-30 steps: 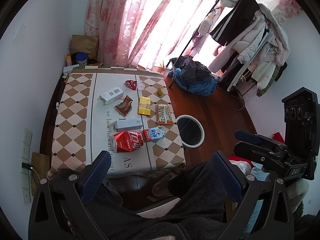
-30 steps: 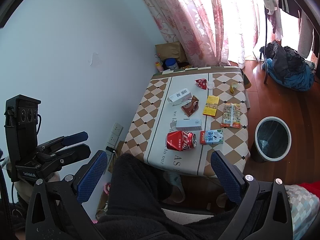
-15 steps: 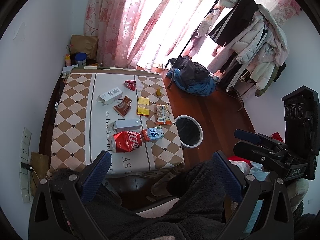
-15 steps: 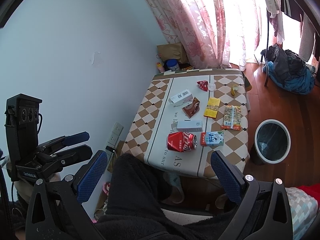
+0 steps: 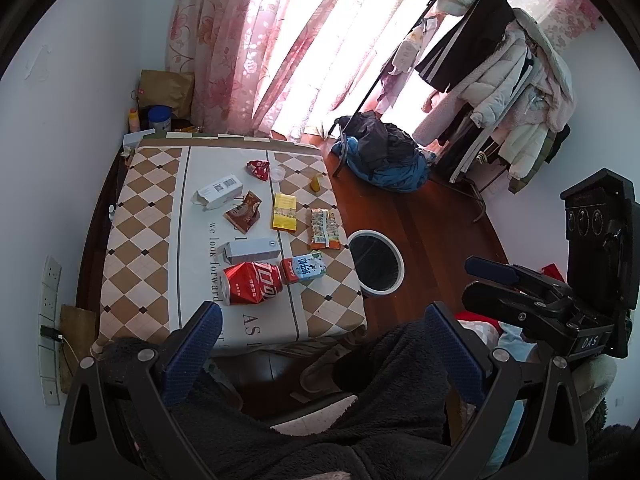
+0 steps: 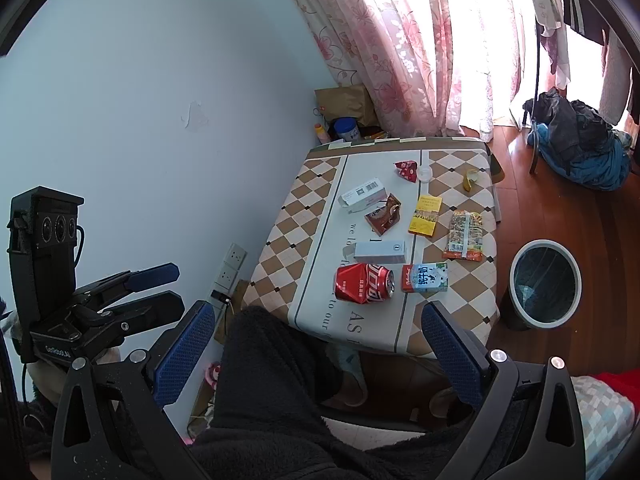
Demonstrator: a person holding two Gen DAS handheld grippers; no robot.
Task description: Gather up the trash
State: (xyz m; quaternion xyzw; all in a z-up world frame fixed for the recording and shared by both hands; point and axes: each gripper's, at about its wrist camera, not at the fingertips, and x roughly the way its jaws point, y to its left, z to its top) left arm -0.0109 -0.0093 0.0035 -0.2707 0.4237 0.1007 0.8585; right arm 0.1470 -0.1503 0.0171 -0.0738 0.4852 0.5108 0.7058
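Blue-padded fingers of the left gripper (image 5: 320, 344) are being held wide apart, empty, above a dark fleece-covered lap; the right gripper (image 6: 318, 346) is likewise being kept spread, gripping nothing. Beyond them, trash is lying scattered on the checkered table (image 6: 308, 200): a dented red can (image 6: 363, 283) at the near end, a small milk carton (image 6: 425, 277) just right of it, a grey box (image 6: 380, 251) behind. A white-rimmed bin (image 6: 546, 284) is standing on the floor to the table's right.
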